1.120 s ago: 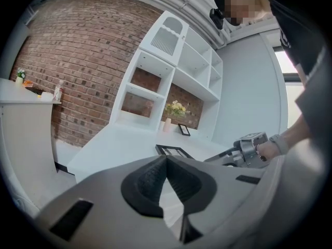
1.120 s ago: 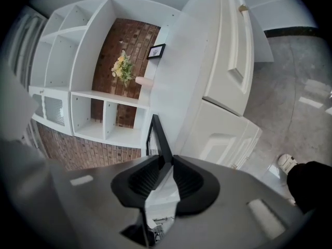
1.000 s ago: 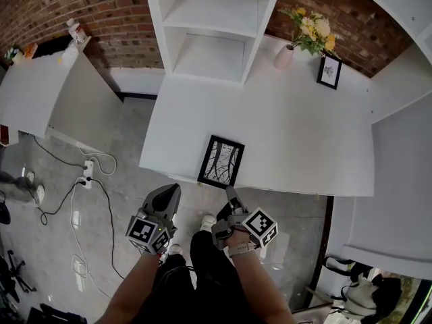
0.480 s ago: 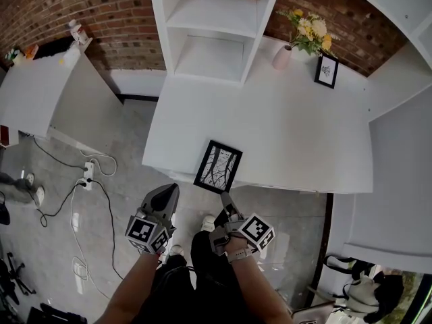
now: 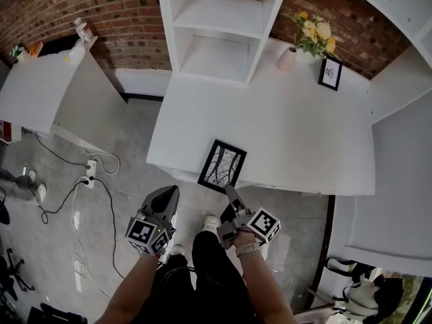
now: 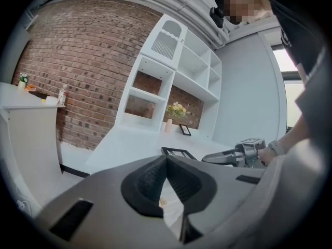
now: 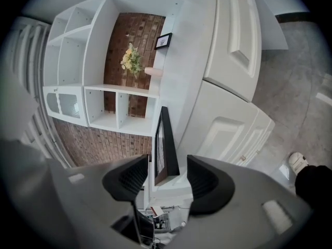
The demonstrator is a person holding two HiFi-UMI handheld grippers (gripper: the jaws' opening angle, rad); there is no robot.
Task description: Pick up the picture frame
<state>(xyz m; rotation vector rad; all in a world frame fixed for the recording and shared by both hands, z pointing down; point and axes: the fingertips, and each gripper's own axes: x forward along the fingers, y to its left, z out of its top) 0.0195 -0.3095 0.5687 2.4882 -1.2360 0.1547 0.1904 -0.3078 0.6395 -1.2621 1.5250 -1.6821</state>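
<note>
At the far left we note a white side counter (image 5: 40, 93) against the brick wall (image 5: 101, 12), and below it a power strip (image 5: 88, 174) with loose cables on the grey floor. Next comes the left gripper (image 5: 170, 193), held low in front of the person's legs, short of the white table (image 5: 304, 133). Its own view shows the two jaws meeting at their tips with nothing between them. The picture frame (image 5: 222, 166), black-edged with a branch print, lies flat at the table's front edge, below the white shelf unit (image 5: 216, 25); its near corner sits right at that edge (whether it overhangs we cannot tell). Just beside that corner is the right gripper (image 5: 231, 193), pointed at the frame. In the right gripper view its jaws are opening. The frame's near edge stands between the two pads, and a gap shows on each side, so the pads do not press on it. Further right, at the back of the table, a pink vase (image 5: 286, 58) with yellow flowers stands beside a small upright frame (image 5: 329, 73).
</note>
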